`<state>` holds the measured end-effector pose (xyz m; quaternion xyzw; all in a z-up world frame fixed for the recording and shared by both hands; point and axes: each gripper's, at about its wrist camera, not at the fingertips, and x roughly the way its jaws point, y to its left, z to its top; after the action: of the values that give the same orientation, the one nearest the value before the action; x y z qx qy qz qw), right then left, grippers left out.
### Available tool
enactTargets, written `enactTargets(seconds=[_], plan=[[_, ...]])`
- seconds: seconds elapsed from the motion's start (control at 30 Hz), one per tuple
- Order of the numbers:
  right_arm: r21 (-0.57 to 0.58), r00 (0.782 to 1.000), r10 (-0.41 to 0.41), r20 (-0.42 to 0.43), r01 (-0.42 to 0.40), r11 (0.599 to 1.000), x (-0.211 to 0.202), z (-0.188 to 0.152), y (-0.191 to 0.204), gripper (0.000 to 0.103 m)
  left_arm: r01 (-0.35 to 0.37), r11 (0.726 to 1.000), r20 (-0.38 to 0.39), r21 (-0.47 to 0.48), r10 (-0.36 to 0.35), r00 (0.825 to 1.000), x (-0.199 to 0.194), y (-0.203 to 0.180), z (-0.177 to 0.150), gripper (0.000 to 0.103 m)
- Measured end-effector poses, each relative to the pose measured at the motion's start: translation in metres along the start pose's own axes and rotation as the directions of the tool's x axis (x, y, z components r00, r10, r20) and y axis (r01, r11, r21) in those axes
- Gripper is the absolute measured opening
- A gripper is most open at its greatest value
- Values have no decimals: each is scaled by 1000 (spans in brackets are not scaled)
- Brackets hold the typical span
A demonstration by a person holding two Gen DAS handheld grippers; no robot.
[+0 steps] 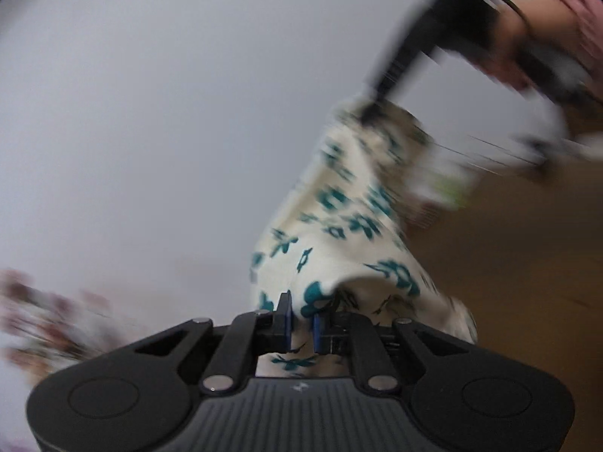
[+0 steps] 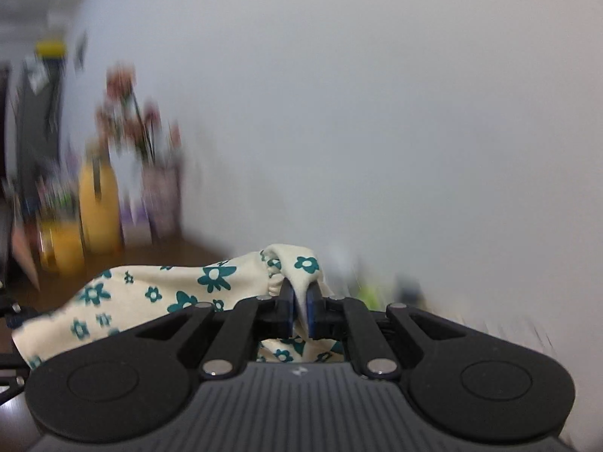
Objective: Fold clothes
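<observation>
Both claws are clamped on the floral garment, so you've got it by two points. Your left gripper pinches cloth between its blue pads; your right gripper bites the gathered, elastic-looking hem. In the left wrist view the right one shows at the far end of the fabric, with your hand behind it. The cloth spans between them, off the brown tabletop, with the white wall behind. My guess: you're holding it up by that edge so it hangs flat before laying it down to fold. Both views are heavily blurred, so I can't tell the garment type.
</observation>
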<state>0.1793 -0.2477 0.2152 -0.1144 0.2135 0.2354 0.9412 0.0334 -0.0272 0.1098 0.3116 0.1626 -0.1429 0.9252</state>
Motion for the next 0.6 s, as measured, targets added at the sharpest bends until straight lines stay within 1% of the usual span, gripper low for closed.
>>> enactTargets(seconds=[0.03,0.07,0.1,0.13,0.2,0.23,0.27,0.3,0.33,0.37,0.4,0.43,0.47,0.5,0.57,0.6], plan=[[15,997,-5,-74,6,1000,-6,-29,-12,6,87,996,-45,-11,-87,995,5,-21,-7,9],[33,990,-3,-140,8,999,-9,-55,-19,6,168,985,-87,-30,-170,982,10,-41,-14,9],[60,985,-2,-175,13,998,-11,-75,-24,6,222,974,-114,-49,-227,967,14,-58,-18,9],[89,979,-1,-205,19,996,-13,-94,-29,6,249,966,-127,-64,-256,958,17,-71,-19,9],[145,965,5,-264,35,989,-17,-133,-39,6,264,962,-135,-73,-271,953,20,-87,-16,9],[181,963,15,-270,36,983,-19,-144,-41,6,273,959,-139,-73,-281,949,22,-85,-15,11],[218,962,26,-273,36,975,-20,-155,-44,6,287,955,-146,-74,-295,944,26,-77,-14,15],[256,962,42,-270,29,966,-21,-163,-48,7,308,949,-152,-74,-316,937,28,-72,-14,22],[289,963,60,-263,19,957,-22,-169,-51,8,325,943,-157,-75,-333,930,28,-69,-16,41],[321,964,78,-254,8,947,-24,-174,-54,10,334,940,-159,-74,-342,926,26,-65,-17,52],[353,965,95,-245,-2,936,-25,-180,-57,20,336,939,-156,-70,-343,926,22,-61,-19,71],[367,967,103,-235,-10,930,-27,-182,-61,35,336,940,-149,-64,-342,928,19,-59,-21,84],[378,968,109,-224,-16,926,-30,-185,-64,45,340,939,-141,-57,-345,928,13,-52,-23,87],[389,970,115,-214,-23,921,-32,-187,-68,54,347,936,-135,-56,-352,926,7,-43,-26,88],[392,971,128,-202,-40,919,-37,-190,-74,56,358,929,-135,-92,-367,920,3,-25,-32,88],[394,971,132,-200,-43,918,-39,-190,-77,62,355,928,-139,-115,-369,919,1,-15,-35,90]])
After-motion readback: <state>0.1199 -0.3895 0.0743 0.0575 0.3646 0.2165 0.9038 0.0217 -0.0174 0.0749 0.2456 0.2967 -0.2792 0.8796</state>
